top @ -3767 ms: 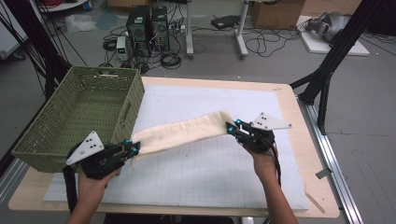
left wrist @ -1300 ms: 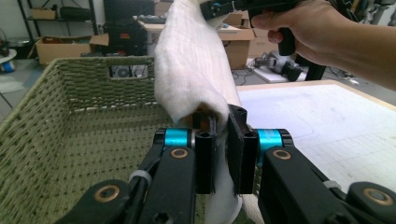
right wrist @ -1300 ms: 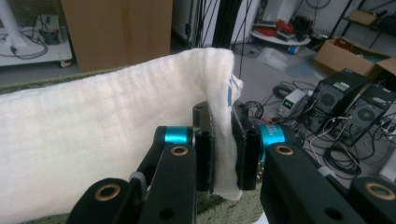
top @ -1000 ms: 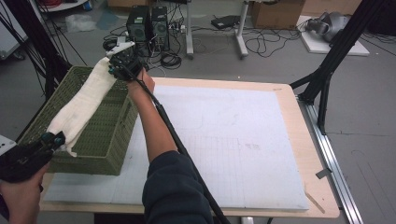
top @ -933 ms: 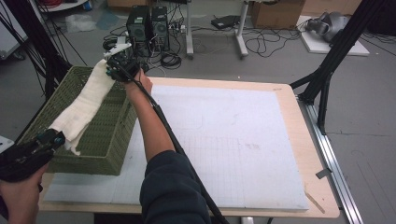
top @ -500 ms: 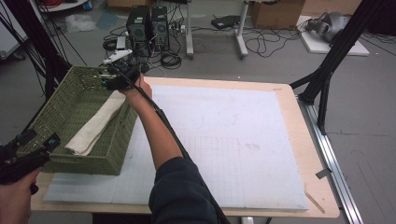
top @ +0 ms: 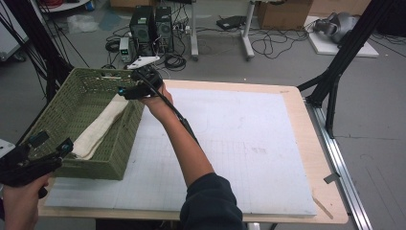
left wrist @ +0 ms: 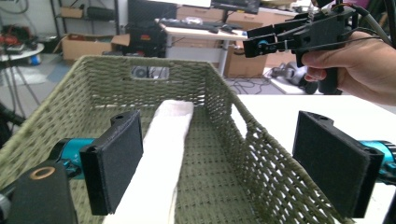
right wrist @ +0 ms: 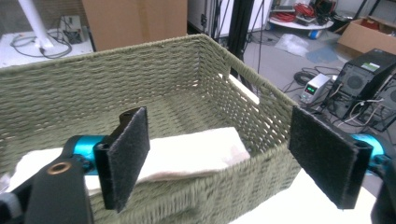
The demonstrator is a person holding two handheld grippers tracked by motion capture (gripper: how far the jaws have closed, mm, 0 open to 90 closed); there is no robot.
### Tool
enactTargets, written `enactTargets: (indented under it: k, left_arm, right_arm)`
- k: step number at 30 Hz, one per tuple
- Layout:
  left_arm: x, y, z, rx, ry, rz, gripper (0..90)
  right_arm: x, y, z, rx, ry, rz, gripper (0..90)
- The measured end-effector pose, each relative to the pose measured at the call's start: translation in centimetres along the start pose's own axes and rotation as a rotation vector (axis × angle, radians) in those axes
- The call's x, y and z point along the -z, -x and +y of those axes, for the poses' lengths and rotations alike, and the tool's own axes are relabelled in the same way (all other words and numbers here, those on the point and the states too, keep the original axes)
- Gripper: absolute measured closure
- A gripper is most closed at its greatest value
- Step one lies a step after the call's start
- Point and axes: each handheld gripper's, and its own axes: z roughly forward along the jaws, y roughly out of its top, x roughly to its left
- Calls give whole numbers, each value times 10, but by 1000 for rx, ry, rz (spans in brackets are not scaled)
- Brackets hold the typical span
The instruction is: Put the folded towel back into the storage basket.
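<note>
A folded cream towel [top: 101, 125] lies lengthwise on the bottom of the green woven basket [top: 125, 143] at the table's left. My right gripper [top: 125, 92] hovers open over the basket's far right rim, with nothing between its jaws. Off the basket's near left corner, my left gripper [top: 51, 143] is open and empty too. In the left gripper view the towel [left wrist: 163, 149] runs away from the left gripper [left wrist: 224, 163] along the basket [left wrist: 219, 112], and the right gripper [left wrist: 280, 39] shows at upper right. The right gripper view has the right gripper [right wrist: 226, 154] just outside the basket [right wrist: 93, 93], above the towel's end [right wrist: 191, 151].
A white gridded mat [top: 239, 143] covers the wooden table [top: 318, 153] to the right of the basket. Computer towers [top: 151, 24] and cables lie on the floor beyond the far edge. Black frame struts [top: 340, 62] stand at the right.
Both grippers carried the towel from the mat to above the basket, then let it go. It now lies inside. The left gripper drew back to the near corner, the right to the rim.
</note>
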Motion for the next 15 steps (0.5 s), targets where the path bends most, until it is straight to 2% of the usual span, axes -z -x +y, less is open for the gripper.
enactTargets:
  k: [6,8,10,12,15]
  left_arm:
    - [-5,6,0,22,-22,-49,165]
    - [-7,8,0,41,-13,-96,165]
    - [-10,12,1,79,-3,-146,165]
    - [-12,14,1,80,-3,-153,165]
    - [-16,20,2,59,-12,-179,165]
  right_arm:
    - [18,2,-7,8,-9,12,175]
    - [31,3,-11,6,-7,14,173]
    - [39,4,-13,10,-7,11,171]
    - [46,5,-16,18,-8,9,169]
    - [54,5,-18,20,-14,3,167]
